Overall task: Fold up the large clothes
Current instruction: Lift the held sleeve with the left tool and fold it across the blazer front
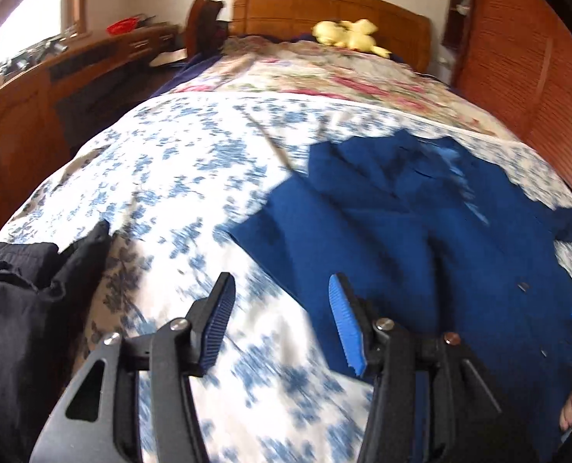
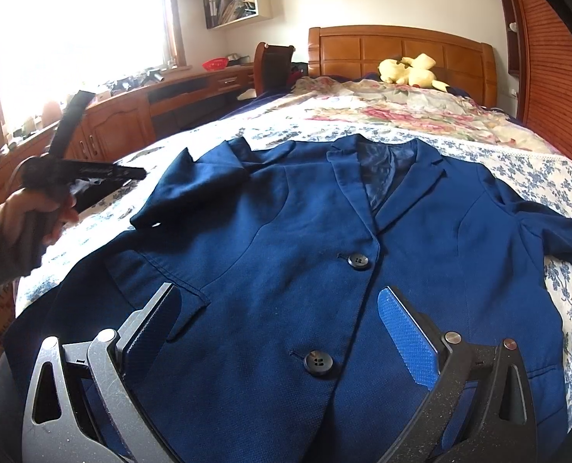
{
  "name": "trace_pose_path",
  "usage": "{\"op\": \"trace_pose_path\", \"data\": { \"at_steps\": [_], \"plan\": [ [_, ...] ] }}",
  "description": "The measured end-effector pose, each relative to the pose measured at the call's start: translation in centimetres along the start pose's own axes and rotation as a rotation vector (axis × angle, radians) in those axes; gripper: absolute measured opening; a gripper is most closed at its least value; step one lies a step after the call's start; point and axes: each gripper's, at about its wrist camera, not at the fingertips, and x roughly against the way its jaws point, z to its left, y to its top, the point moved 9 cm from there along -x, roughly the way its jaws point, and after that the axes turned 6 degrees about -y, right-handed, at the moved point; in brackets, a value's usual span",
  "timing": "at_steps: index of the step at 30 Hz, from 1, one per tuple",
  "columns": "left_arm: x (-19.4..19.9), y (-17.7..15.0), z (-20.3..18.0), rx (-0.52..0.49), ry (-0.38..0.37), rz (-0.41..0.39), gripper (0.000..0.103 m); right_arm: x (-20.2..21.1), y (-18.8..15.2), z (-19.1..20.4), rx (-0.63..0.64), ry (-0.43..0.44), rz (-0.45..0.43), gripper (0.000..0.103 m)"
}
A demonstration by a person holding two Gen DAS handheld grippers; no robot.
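A dark blue blazer (image 2: 293, 254) lies face up on the bed, buttoned, its collar toward the headboard. One sleeve (image 2: 193, 189) is folded across the chest, the other sleeve (image 2: 556, 235) lies out to the right. My right gripper (image 2: 282, 305) is open and empty just above the blazer's lower front. My left gripper (image 1: 282, 301) is open and empty over the bedspread, left of the blazer (image 1: 421, 231). In the right wrist view the left gripper (image 2: 89, 177) is held in a hand at the left.
The bed has a blue-flowered white cover (image 1: 162, 177) and a pink-flowered quilt (image 2: 409, 112) near the wooden headboard (image 2: 398, 50). A yellow plush toy (image 2: 409, 69) lies by the headboard. A black garment (image 1: 19, 301) lies at the bed's left edge. A wooden desk (image 2: 131, 115) stands left, louvred doors (image 2: 548, 61) right.
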Motion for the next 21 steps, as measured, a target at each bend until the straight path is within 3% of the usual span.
{"op": "trace_pose_path", "data": {
  "at_steps": [5,15,18,20,21],
  "plan": [
    [-3.1,1.1,2.2,0.020,0.040,0.015,0.049,-0.1,0.0,0.1,0.002,0.000,0.002,0.103],
    [-8.4,-0.2,2.4,0.080,-0.029,0.142,0.046,-0.6,-0.2,0.1,0.006,0.000,0.016,0.103],
    [-8.5,0.2,1.8,0.088,-0.064,0.135,0.026,-0.5,-0.2,0.1,0.005,0.000,0.015,0.103],
    [-8.2,0.5,1.3,0.072,-0.058,0.131,0.006,-0.5,-0.2,0.1,0.005,0.000,0.016,0.103],
    [-8.0,0.7,1.1,0.064,-0.054,0.124,0.005,-0.5,-0.2,0.1,0.005,0.001,0.015,0.103]
  ]
}}
